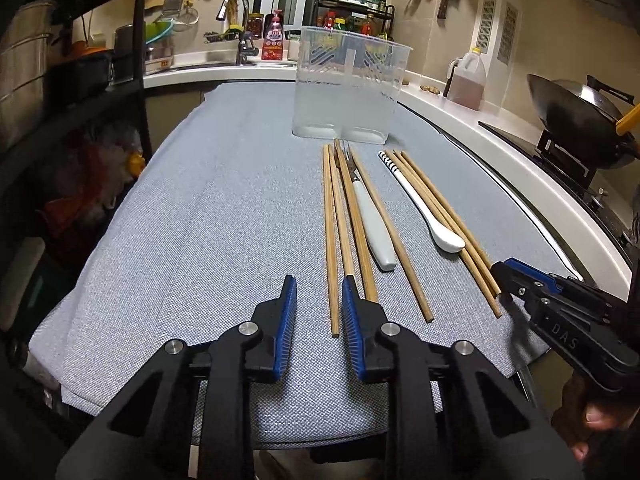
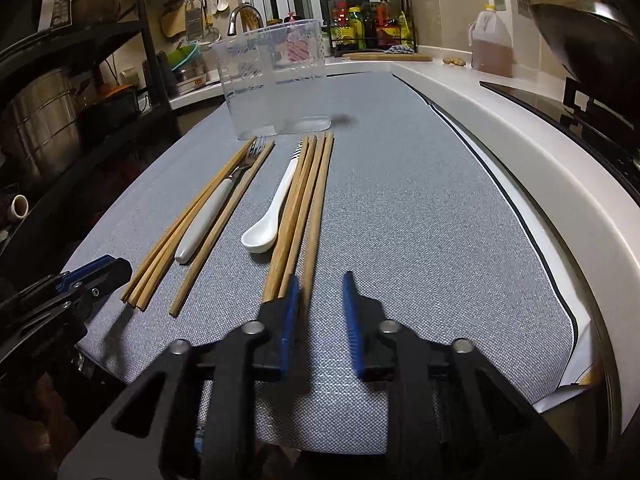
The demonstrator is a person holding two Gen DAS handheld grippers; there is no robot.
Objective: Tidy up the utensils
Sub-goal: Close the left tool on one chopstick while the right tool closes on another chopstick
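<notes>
A clear plastic utensil holder stands upright at the far end of a grey cloth mat. In front of it lie two bundles of wooden chopsticks, a fork with a white handle and a white ceramic spoon. My left gripper is open and empty, at the near ends of the left chopsticks. My right gripper is open and empty, at the near ends of the right chopsticks; it also shows in the left wrist view.
A white counter curves along the right with a wok on a stove and an oil jug. A sink and tap and a spice rack stand at the back. A black shelf with pots is at the left.
</notes>
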